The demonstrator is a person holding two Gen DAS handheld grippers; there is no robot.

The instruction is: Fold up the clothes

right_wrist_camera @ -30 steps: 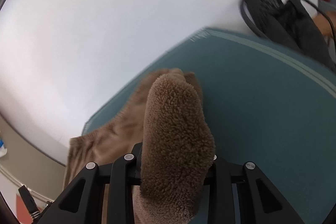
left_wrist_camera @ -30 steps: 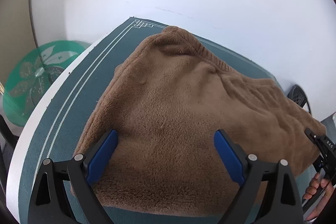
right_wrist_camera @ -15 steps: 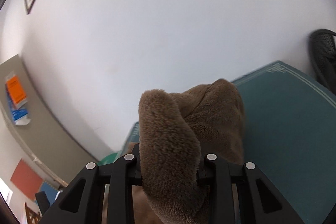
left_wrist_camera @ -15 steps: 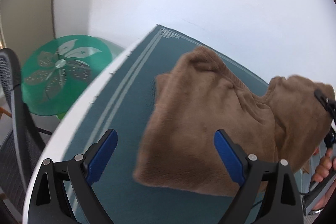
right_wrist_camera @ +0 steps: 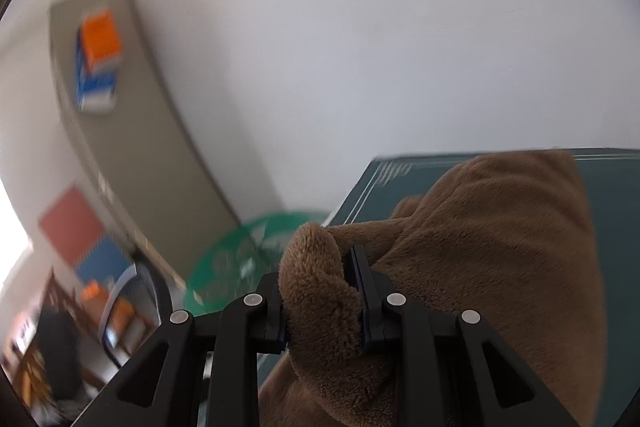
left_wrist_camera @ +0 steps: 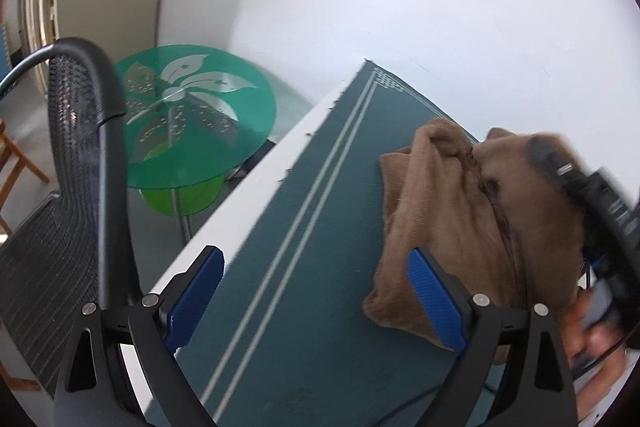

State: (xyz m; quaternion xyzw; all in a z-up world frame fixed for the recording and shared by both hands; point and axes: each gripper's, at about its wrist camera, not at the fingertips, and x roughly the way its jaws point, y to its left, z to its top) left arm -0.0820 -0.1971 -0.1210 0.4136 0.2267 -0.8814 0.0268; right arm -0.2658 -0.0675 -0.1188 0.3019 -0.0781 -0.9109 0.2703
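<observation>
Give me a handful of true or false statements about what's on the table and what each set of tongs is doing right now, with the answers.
1. The right tongs pinch a fold of the brown fleece garment. True; their jaws are closing on it.
2. The left tongs are clamped on the garment. False: they are open, with nothing between the blue pads.
3. The garment lies on a red cloth. False: the table cover is dark teal with pale stripes.
4. A round green glass table stands beside the table. True.
5. The garment lies spread out flat. False: it is bunched and partly lifted.
</observation>
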